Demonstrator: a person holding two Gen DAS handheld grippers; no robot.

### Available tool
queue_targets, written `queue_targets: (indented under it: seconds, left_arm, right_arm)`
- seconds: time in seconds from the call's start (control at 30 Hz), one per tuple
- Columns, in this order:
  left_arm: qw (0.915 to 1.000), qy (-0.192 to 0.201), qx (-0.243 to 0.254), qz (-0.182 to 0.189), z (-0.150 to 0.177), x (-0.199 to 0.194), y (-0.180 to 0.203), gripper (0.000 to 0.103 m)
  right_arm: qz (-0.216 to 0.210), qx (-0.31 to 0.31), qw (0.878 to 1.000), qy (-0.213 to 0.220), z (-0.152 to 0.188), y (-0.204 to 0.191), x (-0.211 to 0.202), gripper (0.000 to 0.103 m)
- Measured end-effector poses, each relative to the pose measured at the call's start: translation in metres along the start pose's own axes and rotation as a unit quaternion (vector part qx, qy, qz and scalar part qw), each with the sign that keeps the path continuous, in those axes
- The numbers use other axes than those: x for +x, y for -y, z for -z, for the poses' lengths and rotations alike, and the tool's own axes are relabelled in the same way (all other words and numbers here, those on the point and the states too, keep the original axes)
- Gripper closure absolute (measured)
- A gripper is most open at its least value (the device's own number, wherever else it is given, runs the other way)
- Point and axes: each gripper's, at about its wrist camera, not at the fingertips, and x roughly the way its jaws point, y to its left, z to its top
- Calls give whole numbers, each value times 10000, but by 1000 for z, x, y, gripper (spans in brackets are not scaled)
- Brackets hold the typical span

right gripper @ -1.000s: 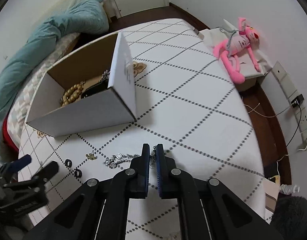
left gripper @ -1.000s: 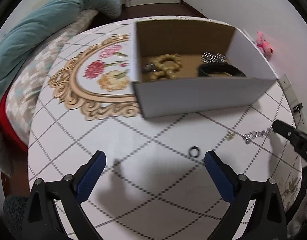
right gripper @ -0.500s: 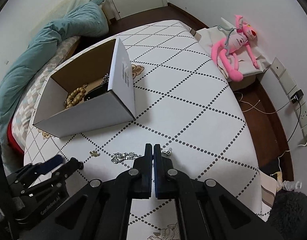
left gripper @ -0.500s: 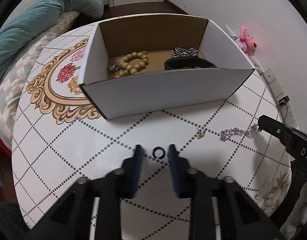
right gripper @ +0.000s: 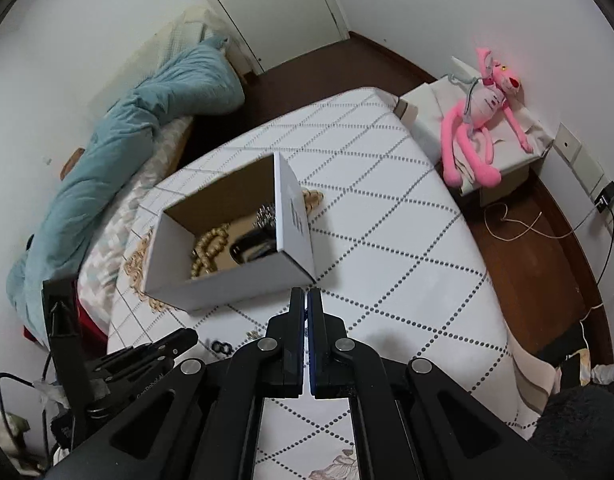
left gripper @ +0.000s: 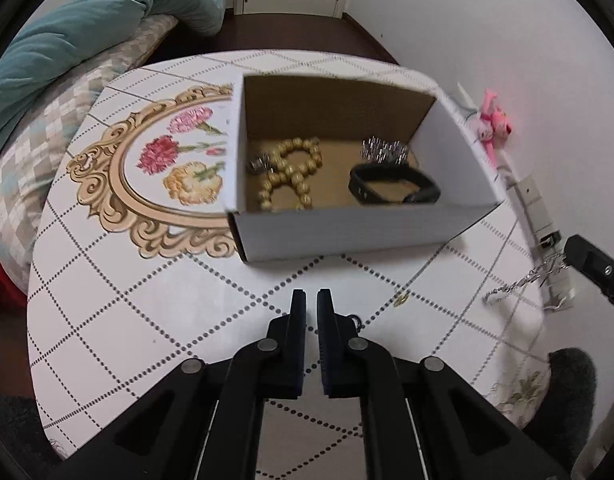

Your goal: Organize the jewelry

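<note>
Jewelry lies partly sorted: a bead bracelet (left gripper: 293, 170) and a black band (left gripper: 395, 188) sit in the cardboard box (left gripper: 347, 228) on the table (left gripper: 147, 320). The left hand-held gripper (left gripper: 311, 300) has just closed; whether it holds anything is unclear. The right hand-held gripper (right gripper: 307, 300) pinches a silver chain (left gripper: 519, 282) dangling above the table.

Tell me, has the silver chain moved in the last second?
Yes. The chain now hangs from the right gripper, lifted and drawn rightward, away from the gold charm on the table.
</note>
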Motion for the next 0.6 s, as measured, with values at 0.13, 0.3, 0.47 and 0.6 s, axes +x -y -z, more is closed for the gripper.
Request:
queue_targets:
  seconds: [0.13, 0.3, 0.47, 0.6]
  left_arm:
    - [9996, 234, -1, 167, -16, -28, -1, 100]
    - [9977, 477, -45, 475, -49, -61, -2, 100]
    - [9970, 491, -29, 591, -86, -61, -2, 100]
    - [9977, 362, -42, 577, -108, -47, -4, 100]
  right_arm:
    - [-141, -109, 9998, 124, -12, -11, -17, 102]
    - [-483, -281, 9981, 270, -38, -32, -34, 102]
    - [-603, -642, 9955, 344, -67, -62, -32, 102]
    - [-495, -884, 9943, 320, -88, -77, -15, 102]
